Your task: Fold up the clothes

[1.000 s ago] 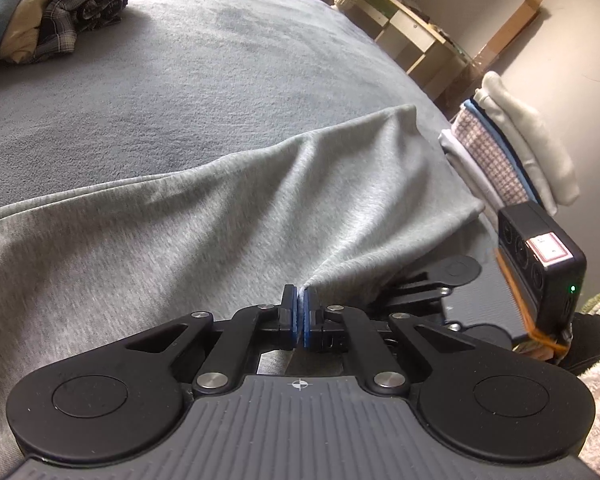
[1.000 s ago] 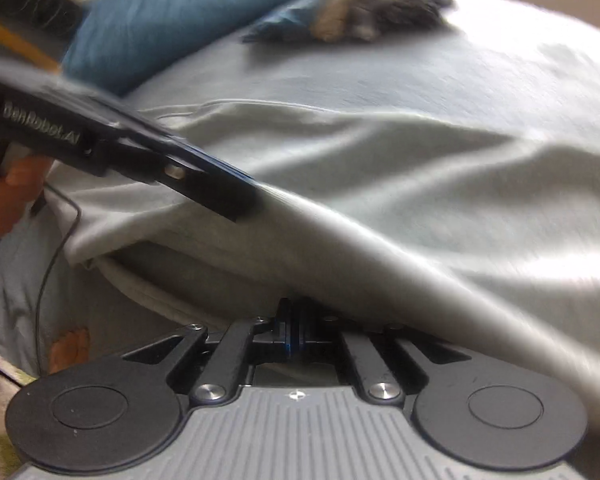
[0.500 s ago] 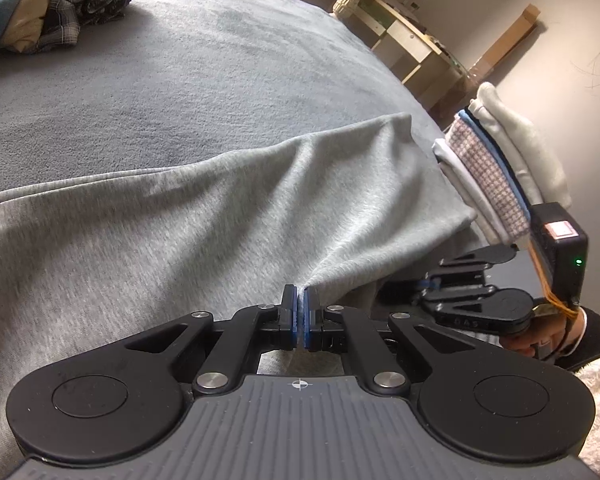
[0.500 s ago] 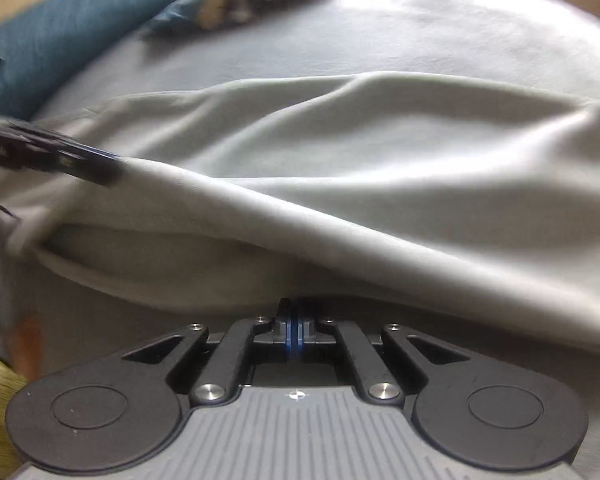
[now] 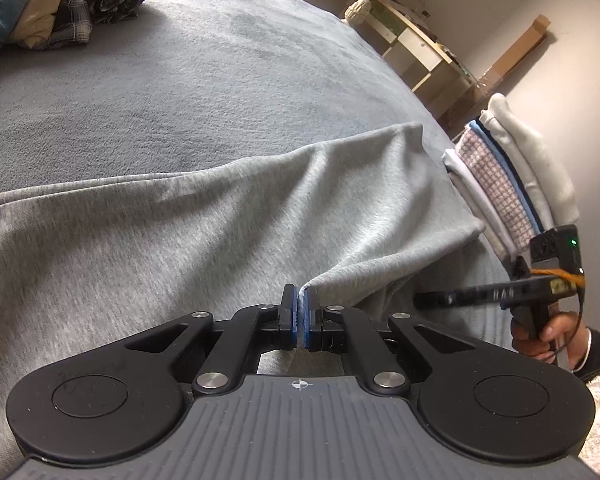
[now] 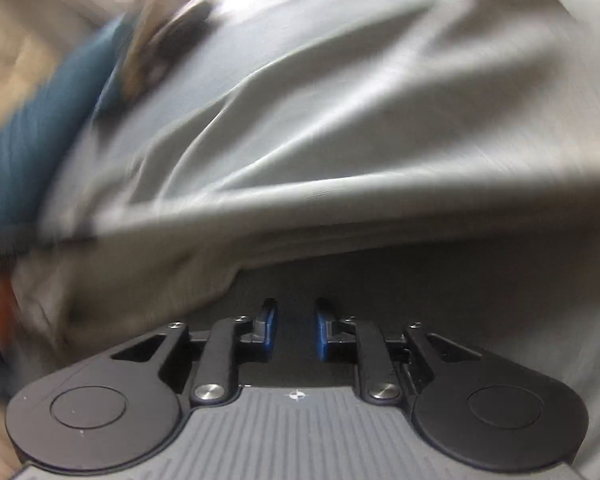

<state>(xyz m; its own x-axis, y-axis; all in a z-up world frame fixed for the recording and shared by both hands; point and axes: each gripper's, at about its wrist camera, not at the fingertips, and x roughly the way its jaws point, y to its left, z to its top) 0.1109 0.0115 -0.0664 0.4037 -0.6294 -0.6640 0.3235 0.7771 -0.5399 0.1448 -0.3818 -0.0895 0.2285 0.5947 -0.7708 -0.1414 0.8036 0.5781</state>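
Observation:
A light grey sweat garment (image 5: 220, 216) lies spread across the grey bed blanket (image 5: 180, 72). My left gripper (image 5: 300, 300) is shut on a pinched edge of that garment near its lower corner. To its right a hand holds my right gripper (image 5: 420, 301), seen edge-on just off the cloth. In the blurred right wrist view the garment (image 6: 340, 140) fills the frame and my right gripper (image 6: 296, 312) has its jaws opening, blue pads apart with nothing between them; the cloth edge lies just beyond its fingertips.
A stack of folded clothes (image 5: 512, 184) sits at the bed's right edge. An unfolded heap with a plaid shirt (image 5: 96, 4) lies at the far left. A wooden shelf unit (image 5: 416, 48) stands against the wall beyond. A blue pillow (image 6: 32, 140) lies at the left.
My right gripper let go of the grey garment, its pads parting, and swung away to the right while rolling. My left gripper kept its hold and stayed put.

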